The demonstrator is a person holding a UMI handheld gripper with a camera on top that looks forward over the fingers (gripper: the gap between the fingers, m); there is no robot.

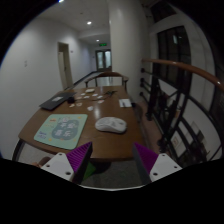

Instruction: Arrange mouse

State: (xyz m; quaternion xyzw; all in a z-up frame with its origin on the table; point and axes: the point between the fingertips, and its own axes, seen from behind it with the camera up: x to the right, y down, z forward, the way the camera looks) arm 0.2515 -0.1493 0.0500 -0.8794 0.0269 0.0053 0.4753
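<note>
A white mouse [111, 124] lies on a brown wooden table [100, 140], to the right of a pale green mouse mat [60, 129] with a circular pattern. My gripper [112, 158] is open and empty, held above the table's near edge. Its purple pads [149, 157] stand wide apart. The mouse lies beyond the fingers, roughly midway between them. The mat lies ahead of the left finger.
A dark flat device [55, 101] and small items [108, 91] lie farther along the table. A chair [104, 79] stands at the far end. A wooden railing [185, 72] runs on the right, a white corridor wall on the left.
</note>
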